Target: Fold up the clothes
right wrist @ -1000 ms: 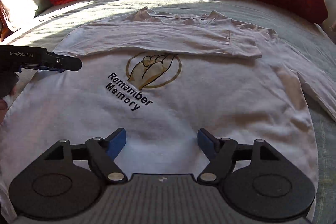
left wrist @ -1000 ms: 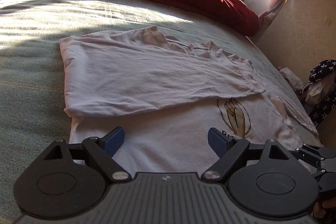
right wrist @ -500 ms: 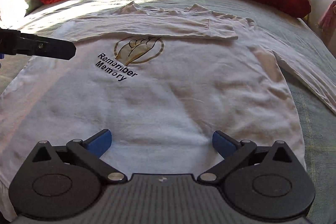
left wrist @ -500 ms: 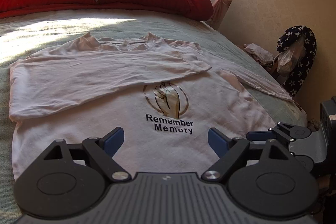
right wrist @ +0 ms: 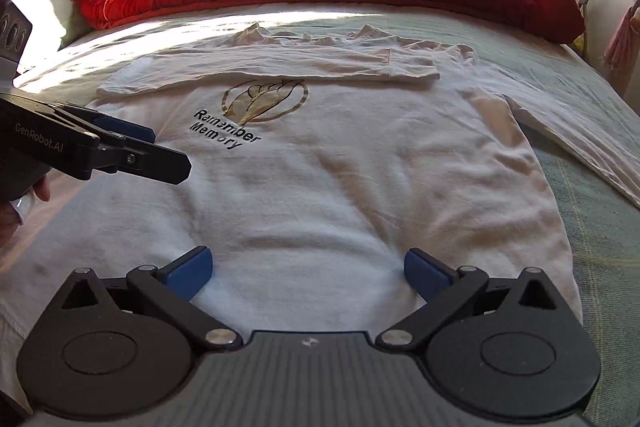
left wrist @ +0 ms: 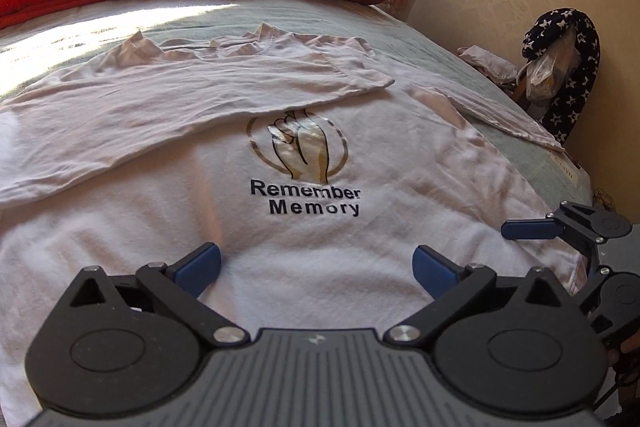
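Both grippers were tilted down over the hem of the white long-sleeved cotton shirt [right wrist: 360, 187], spread on the grey-green bedsheet [right wrist: 580, 75]. My left gripper [left wrist: 316, 267] was opening, nothing between its jaws; right gripper [right wrist: 308, 269] gaped wide, empty.
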`<action>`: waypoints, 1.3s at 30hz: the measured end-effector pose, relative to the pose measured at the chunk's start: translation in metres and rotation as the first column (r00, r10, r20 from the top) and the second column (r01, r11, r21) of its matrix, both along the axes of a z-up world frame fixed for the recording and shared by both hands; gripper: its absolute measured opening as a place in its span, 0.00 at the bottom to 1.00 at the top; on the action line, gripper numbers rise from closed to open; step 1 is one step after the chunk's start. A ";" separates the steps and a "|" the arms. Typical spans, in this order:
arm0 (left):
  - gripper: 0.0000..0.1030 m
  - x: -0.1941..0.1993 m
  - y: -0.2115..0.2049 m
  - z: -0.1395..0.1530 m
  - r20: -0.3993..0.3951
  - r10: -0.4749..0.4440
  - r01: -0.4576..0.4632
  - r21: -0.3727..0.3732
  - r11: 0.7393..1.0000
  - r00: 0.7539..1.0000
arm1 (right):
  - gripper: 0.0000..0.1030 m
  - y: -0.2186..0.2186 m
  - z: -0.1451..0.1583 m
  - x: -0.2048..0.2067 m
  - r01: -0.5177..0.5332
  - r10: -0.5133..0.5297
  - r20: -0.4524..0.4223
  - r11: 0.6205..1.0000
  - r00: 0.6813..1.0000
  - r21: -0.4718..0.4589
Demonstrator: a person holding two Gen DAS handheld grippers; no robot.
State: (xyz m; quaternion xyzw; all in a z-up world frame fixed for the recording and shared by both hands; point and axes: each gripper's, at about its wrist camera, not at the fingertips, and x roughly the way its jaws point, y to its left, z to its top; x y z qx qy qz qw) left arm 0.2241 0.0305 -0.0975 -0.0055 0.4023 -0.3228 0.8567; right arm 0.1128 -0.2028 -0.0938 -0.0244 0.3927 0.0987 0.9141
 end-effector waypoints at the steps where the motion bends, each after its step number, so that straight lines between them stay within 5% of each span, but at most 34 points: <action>1: 0.99 0.000 0.000 0.000 0.002 0.000 0.000 0.003 1.000 1.000 | 1.00 -0.004 0.001 -0.007 0.001 -0.001 0.000 1.000 1.000 -0.005; 10: 0.99 -0.003 0.000 0.005 0.018 0.031 -0.031 -0.007 0.999 0.999 | 1.00 -0.028 0.008 -0.034 0.112 -0.112 0.007 0.994 0.994 0.018; 13: 0.99 -0.003 -0.001 0.004 0.026 0.037 -0.037 0.004 0.999 0.999 | 1.00 -0.013 0.016 -0.014 0.065 -0.067 0.056 0.997 0.996 0.035; 20: 0.99 -0.002 -0.002 0.000 0.035 0.023 -0.024 0.014 1.000 0.999 | 1.00 0.028 0.000 0.021 -0.026 0.026 0.010 1.000 1.000 -0.002; 26: 0.99 0.000 0.000 -0.001 0.030 0.024 -0.024 0.001 1.000 0.999 | 1.00 0.019 -0.009 0.011 -0.018 0.016 0.048 0.999 0.999 0.041; 35: 0.99 -0.005 -0.003 0.002 0.054 0.029 -0.030 0.021 0.999 0.998 | 1.00 0.010 0.007 -0.033 -0.012 0.013 0.021 0.999 1.000 -0.047; 39: 0.99 -0.008 -0.002 0.004 0.056 0.031 -0.032 0.017 0.999 0.998 | 1.00 0.006 0.011 -0.041 -0.020 0.018 0.042 0.999 0.999 0.040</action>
